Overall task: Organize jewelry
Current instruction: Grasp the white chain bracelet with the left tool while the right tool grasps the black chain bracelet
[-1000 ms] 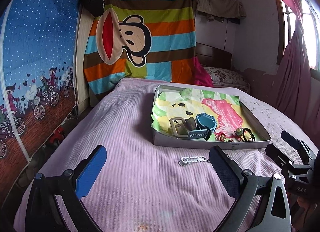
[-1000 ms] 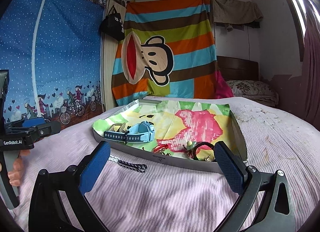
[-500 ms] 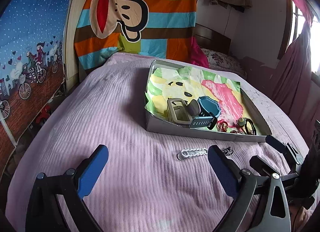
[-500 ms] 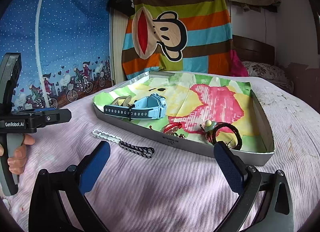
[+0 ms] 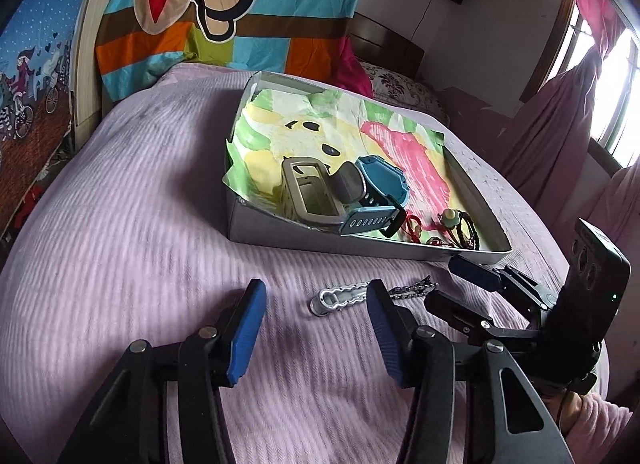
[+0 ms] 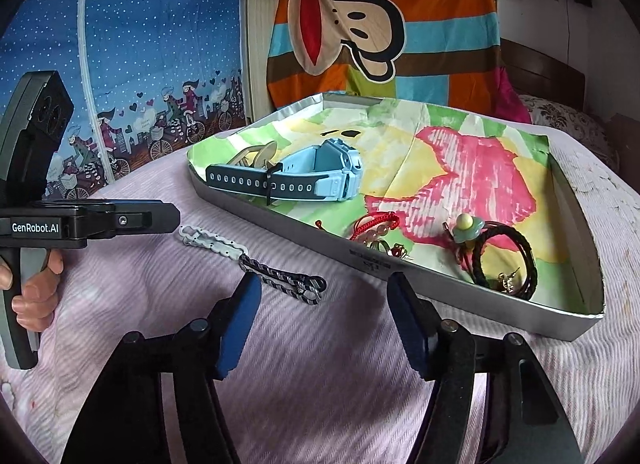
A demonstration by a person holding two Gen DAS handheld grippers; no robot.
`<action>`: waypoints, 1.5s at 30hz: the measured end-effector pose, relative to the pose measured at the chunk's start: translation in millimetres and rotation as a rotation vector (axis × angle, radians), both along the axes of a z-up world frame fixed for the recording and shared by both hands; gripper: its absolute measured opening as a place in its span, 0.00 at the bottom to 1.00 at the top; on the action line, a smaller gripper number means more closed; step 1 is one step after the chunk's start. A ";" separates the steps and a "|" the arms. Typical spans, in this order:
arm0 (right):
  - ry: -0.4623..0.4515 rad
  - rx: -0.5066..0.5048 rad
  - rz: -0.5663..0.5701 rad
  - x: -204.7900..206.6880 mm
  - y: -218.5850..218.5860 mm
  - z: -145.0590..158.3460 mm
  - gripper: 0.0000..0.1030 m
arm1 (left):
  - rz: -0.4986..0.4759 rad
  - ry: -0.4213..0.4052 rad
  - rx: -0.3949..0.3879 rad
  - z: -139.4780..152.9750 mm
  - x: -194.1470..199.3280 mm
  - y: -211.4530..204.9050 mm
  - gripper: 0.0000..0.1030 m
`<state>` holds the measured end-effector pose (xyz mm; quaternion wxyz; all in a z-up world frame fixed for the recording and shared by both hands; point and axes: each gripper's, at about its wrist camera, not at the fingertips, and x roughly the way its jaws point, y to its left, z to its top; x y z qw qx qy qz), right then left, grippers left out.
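Note:
A chain bracelet, one half white [image 5: 340,298] and one half dark [image 5: 412,288], lies on the purple bedspread just before a silver tray [image 5: 360,248]. My left gripper [image 5: 316,296] hovers low over the white half [image 6: 208,240]; its jaws are closing with that end between the tips, untouched. My right gripper [image 6: 324,288] is closing too, the dark half [image 6: 284,280] between its blue pads [image 6: 240,316], not pressed. The tray holds a blue watch [image 6: 320,176], a grey watch [image 5: 312,196], a red cord bracelet [image 6: 376,224] and a black braided bracelet [image 6: 508,260].
The tray's front wall [image 6: 440,284] stands right behind the chain. The two grippers sit close side by side; a hand [image 6: 36,292] holds the left one's handle. A striped monkey cloth [image 5: 224,12] hangs at the back, a pink curtain [image 5: 560,124] at the right.
Both grippers came down and forward towards the chain bracelet and tilted downward. Their jaws narrowed from wide open. The bracelet and the tray's contents stayed put.

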<state>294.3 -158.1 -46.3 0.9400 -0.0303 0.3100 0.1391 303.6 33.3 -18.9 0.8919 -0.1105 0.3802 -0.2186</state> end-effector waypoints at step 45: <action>0.049 -0.049 0.113 6.2 16.5 -5.2 0.10 | -0.096 0.003 0.164 -6.2 -22.9 -32.3 0.16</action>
